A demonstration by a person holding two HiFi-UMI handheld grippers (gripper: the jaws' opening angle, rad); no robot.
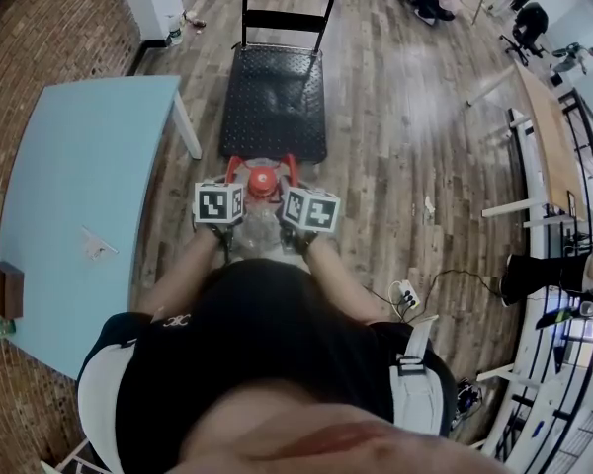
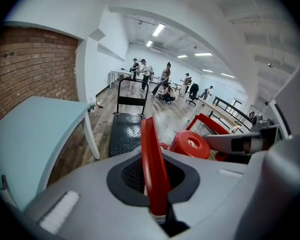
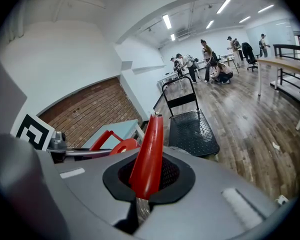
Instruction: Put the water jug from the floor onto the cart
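- 2 grippers are on the job, and both are clenched. The left gripper [image 2: 155,184] pinches 1 red handle [image 2: 152,149] of the water jug [image 1: 262,180]. The right gripper [image 3: 145,176] pinches the matching handle [image 3: 149,144] on the other side.
- Between them, the jug hangs or stands right in front of the person, just short of the near edge of the cart [image 1: 274,97]. It is not on the deck.
- I cannot tell whether its base has left the floor [image 1: 405,136].
- The grasp looks done. What is left, I reckon, is carrying the jug over the deck edge, setting it down and letting go.
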